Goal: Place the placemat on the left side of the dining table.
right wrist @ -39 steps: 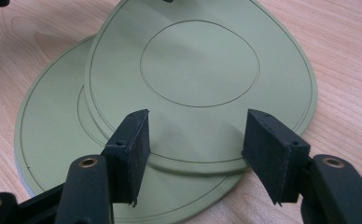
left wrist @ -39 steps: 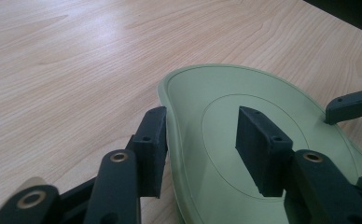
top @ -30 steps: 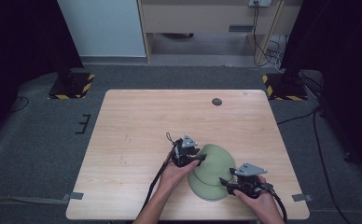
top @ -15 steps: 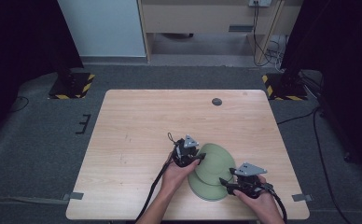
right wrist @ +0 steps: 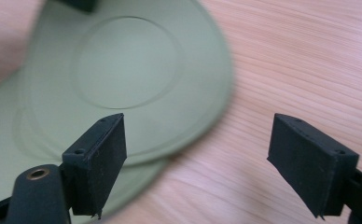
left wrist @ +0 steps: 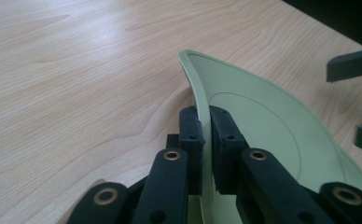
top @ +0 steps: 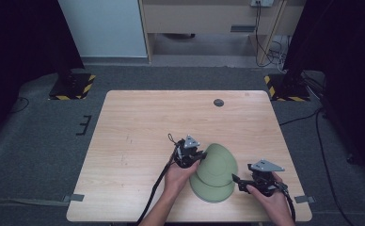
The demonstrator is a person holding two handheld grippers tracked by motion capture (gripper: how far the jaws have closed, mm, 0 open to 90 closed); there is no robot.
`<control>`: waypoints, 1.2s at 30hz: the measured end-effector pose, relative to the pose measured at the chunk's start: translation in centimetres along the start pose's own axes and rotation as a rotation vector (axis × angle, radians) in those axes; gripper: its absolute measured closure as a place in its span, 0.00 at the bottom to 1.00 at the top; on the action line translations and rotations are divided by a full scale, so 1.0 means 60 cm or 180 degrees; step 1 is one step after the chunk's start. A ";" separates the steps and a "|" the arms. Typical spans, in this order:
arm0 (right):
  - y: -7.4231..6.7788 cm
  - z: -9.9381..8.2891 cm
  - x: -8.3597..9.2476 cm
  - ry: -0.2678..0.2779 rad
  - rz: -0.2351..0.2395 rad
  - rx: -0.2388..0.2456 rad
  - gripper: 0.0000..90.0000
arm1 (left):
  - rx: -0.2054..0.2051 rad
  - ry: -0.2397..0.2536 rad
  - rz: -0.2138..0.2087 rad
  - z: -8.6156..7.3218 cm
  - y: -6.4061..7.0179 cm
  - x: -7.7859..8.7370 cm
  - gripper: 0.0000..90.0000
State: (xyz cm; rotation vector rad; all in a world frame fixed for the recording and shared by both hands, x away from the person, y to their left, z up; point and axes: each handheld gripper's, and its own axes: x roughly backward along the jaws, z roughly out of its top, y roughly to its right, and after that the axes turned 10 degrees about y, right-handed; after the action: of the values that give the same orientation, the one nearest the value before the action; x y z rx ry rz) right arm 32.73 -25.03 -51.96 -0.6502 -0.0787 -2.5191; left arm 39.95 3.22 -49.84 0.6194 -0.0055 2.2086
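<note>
- So there are two pale green plates stacked near the front edge of the wooden tabletop [top: 138, 136], a bit right of centre.
- The upper plate [top: 217, 164] is tipped up on its left side, while the lower plate [top: 208, 191] lies flat on the wood under it, peeking out at the near side.
- The left tongs [top: 195, 156] are clamped on the raised left rim of that upper plate. In the left gripper view you can see the two black jaws pinched together with the thin green edge of the upper plate [left wrist: 263, 121] sandwiched between them, and the plate curves away to the right.
- The left hand [top: 179, 175] is wrapped around the tool from the near side, with its cable trailing back toward the front edge.
- The right tongs [top: 237, 182] sit just right of the stack, near the front right of the tabletop, held by the right hand [top: 270, 197].
- In the right gripper view the jaws are spread wide with nothing between them, just bare wood. The left-hand jaw hangs over the plate rims; I can't tell if it touches.
- There's a small dark round disc [top: 218, 102] way off at the far edge of the tabletop, well apart from everything else.
</note>
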 end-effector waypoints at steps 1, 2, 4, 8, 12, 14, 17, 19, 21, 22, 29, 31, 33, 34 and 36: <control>0.009 -0.002 0.002 -0.0015 -0.0072 -0.0053 0.21 | -0.0016 -0.0001 -0.0005 0.002 0.001 0.001 0.95; 0.009 -0.002 0.002 -0.0015 -0.0072 -0.0053 0.21 | -0.0029 -0.0002 -0.0012 0.004 0.003 0.002 0.95; 0.016 -0.004 0.002 -0.0033 -0.0131 -0.0088 0.20 | -0.0050 0.0008 -0.0030 0.010 0.006 0.005 0.95; 0.025 -0.007 0.003 -0.0038 -0.0210 -0.0148 0.20 | -0.0124 0.0037 -0.0065 0.024 0.016 0.012 0.95; 0.032 -0.007 0.004 -0.0023 -0.0269 -0.0178 0.20 | -0.0171 0.0102 -0.0104 0.039 0.026 0.022 0.95; 0.036 -0.008 0.004 -0.0021 -0.0302 -0.0199 0.20 | -0.0200 0.0106 -0.0123 0.047 0.030 0.026 0.95; 0.041 -0.009 0.003 -0.0019 -0.0328 -0.0212 0.20 | -0.0235 0.0133 -0.0132 0.057 0.038 0.031 0.95; 0.043 -0.010 0.003 -0.0026 -0.0336 -0.0237 0.20 | -0.0244 0.0176 -0.0145 0.063 0.042 0.035 0.95; 0.044 -0.010 0.002 -0.0019 -0.0350 -0.0246 0.20 | -0.0293 0.0186 -0.0146 0.070 0.047 0.039 0.95; 0.044 -0.010 0.001 -0.0023 -0.0353 -0.0248 0.20 | -0.0301 0.0197 -0.0154 0.072 0.048 0.040 0.95; 0.046 -0.010 -0.001 -0.0017 -0.0372 -0.0261 0.20 | -0.0361 0.0259 -0.0172 0.092 0.052 0.050 0.95; 0.047 -0.010 -0.001 -0.0012 -0.0375 -0.0262 0.20 | -0.0399 0.0253 -0.0163 0.098 0.050 0.053 0.95; 0.047 -0.010 -0.002 -0.0009 -0.0381 -0.0262 0.20 | -0.0402 0.0260 -0.0143 0.103 0.047 0.055 0.95; 0.047 -0.010 -0.002 -0.0009 -0.0381 -0.0265 0.20 | -0.0400 0.0267 -0.0131 0.105 0.045 0.056 0.95; 0.048 -0.010 -0.003 -0.0009 -0.0382 -0.0265 0.20 | -0.0389 0.0288 -0.0103 0.110 0.040 0.059 0.95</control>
State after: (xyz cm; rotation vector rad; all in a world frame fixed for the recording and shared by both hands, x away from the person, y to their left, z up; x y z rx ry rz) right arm 34.07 -27.51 -52.78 -0.7014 -0.0142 -2.6488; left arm 39.15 2.83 -42.05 0.4489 -0.0824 2.1847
